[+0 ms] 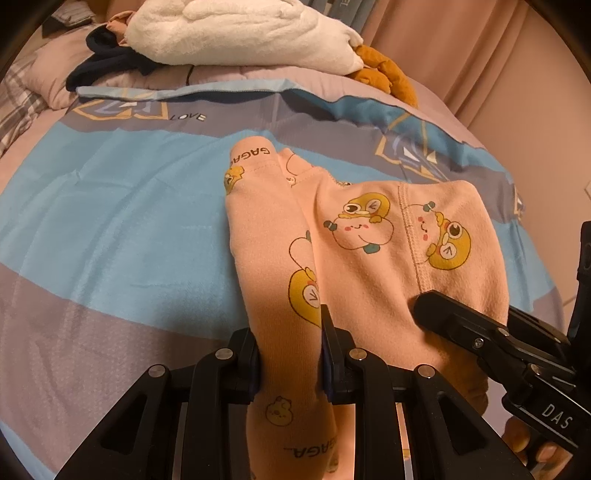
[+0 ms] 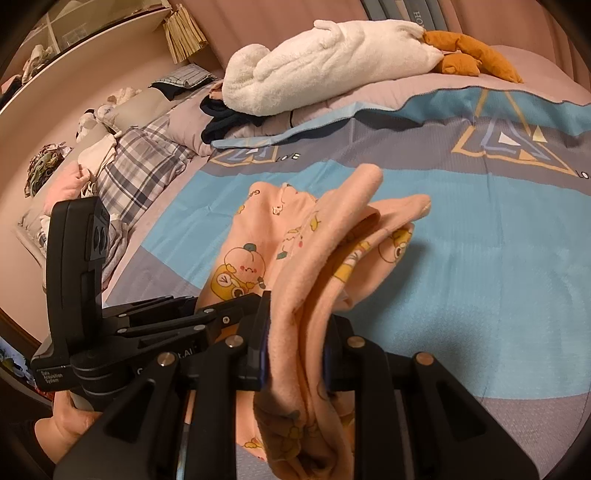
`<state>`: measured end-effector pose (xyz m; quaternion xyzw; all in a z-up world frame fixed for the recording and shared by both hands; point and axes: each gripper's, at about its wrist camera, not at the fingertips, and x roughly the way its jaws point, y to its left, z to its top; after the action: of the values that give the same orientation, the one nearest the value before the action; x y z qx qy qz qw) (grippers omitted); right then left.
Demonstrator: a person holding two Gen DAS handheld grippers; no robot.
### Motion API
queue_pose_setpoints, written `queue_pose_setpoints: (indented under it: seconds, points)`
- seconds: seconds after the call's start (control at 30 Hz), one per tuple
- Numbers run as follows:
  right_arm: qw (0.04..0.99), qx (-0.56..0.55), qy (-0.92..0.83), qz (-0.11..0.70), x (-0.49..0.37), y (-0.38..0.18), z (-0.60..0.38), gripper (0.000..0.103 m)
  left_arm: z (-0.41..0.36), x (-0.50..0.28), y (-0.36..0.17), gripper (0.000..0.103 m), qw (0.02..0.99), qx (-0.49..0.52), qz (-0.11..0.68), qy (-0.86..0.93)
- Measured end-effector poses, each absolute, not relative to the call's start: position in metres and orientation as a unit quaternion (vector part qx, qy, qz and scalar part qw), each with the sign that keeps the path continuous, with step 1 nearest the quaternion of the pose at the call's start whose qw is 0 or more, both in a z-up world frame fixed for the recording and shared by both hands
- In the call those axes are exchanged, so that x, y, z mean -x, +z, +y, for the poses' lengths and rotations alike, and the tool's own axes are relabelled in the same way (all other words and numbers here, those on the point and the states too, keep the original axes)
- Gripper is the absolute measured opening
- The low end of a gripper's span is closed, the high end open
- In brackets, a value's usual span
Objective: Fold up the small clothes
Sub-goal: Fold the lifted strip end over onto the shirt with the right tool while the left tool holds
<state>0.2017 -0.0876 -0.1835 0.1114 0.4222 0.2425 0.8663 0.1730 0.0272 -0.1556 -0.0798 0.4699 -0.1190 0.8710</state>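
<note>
Left tool clamped on peach cartoon-print garment, soft fleecy knit, stitched seams, bunched folds at frame centre. Right tool pinching same garment's thick folded edge. Beyond: smooth blue-grey bedspread; upper frame, fluffy white plush.

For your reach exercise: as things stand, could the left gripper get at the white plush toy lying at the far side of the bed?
Probably not right away: the left gripper is shut on the pink garment, and the white plush toy lies well beyond it across the bedspread.
</note>
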Motion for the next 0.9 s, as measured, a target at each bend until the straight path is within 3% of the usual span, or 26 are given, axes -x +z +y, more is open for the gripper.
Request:
queue_pose_setpoints:
  seconds: [0.9]
  points:
    - [0.854, -0.139, 0.21, 0.456, -0.216, -0.217, -0.106, 0.026, 0.025, -0.185, -0.172, 0.024, 0.866, 0.064, 0.483, -0.11]
